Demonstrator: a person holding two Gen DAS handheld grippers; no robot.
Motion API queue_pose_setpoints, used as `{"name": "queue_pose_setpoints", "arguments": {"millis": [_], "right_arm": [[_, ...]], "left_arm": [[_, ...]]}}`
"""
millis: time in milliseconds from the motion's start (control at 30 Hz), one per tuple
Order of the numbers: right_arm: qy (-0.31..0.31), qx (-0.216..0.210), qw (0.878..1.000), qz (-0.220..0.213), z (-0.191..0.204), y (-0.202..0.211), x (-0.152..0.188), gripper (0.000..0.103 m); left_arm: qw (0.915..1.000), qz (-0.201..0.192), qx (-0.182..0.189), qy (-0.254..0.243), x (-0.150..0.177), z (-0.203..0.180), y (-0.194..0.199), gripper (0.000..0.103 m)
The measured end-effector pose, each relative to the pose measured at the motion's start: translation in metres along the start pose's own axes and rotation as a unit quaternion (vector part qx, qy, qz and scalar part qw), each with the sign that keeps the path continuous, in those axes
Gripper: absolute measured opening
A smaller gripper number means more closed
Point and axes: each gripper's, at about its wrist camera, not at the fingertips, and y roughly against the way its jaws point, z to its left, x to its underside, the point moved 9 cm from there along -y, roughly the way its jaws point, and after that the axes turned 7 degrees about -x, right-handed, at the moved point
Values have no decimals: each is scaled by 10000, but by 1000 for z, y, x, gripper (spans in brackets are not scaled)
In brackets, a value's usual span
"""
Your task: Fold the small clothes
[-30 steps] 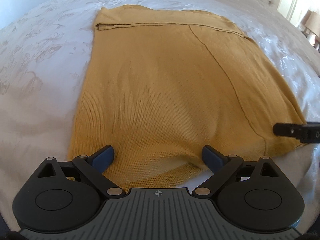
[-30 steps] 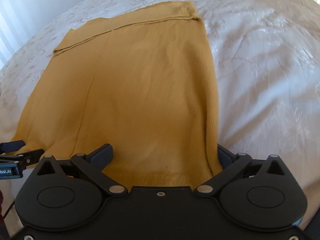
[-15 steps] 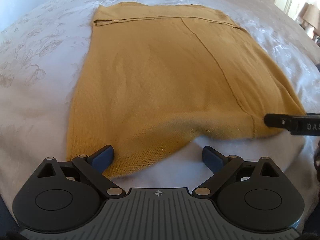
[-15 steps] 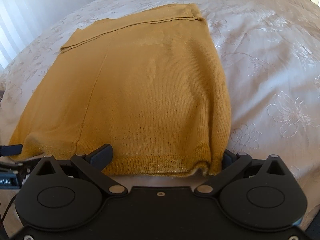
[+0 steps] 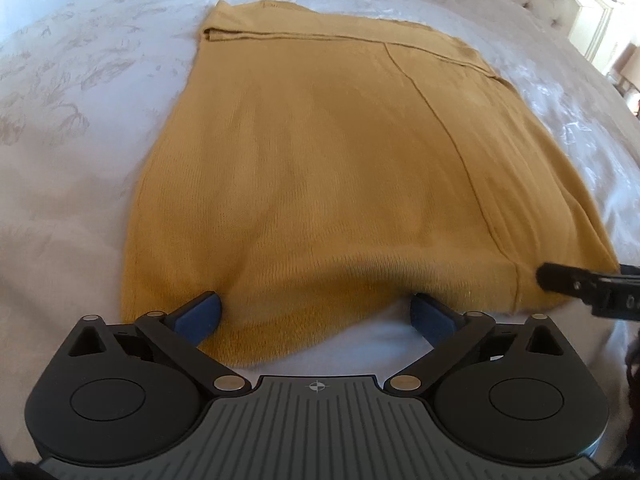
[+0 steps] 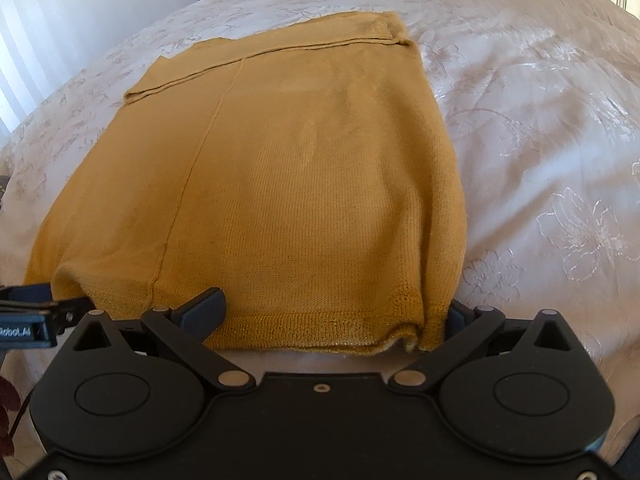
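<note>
Along the near hem, seen from your left wrist, your left tool [image 5: 316,312] had its jaws opening wide, the yellow garment [image 5: 320,168] flat on the bed [image 5: 80,120] with its hem sagging between them, ungripped; you needed both layers pinched before lifting. From your right wrist, your right tool [image 6: 332,312] stood apart, straddling the garment's near-right corner, clamping nothing.
</note>
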Motion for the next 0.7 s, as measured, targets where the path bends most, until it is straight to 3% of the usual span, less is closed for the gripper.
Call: {"name": "queue_pose_setpoints", "arguments": {"millis": [267,333,400,467,700], "right_arm": [[15,34,10000,-36,0,-1,-1,103],[-8,25,10000,-49,0,0,-1,103],[-36,0,10000,-69,0,1,-2,103],[-80,-41,9999,-97,-1,2,-2,103],[-122,-81,9998,-155,-3,7,-3,102]], "left_arm": [[9999,-100,-85,78,-7,-2,-2,101],[9997,-204,-91,11,-9,-1,0,84],[9994,-341,-93,-41,-13,-1,5,56],[9993,-348,-134,-87,-16,1,7,45],[9992,-268,62,276,-11,14,19,45]]}}
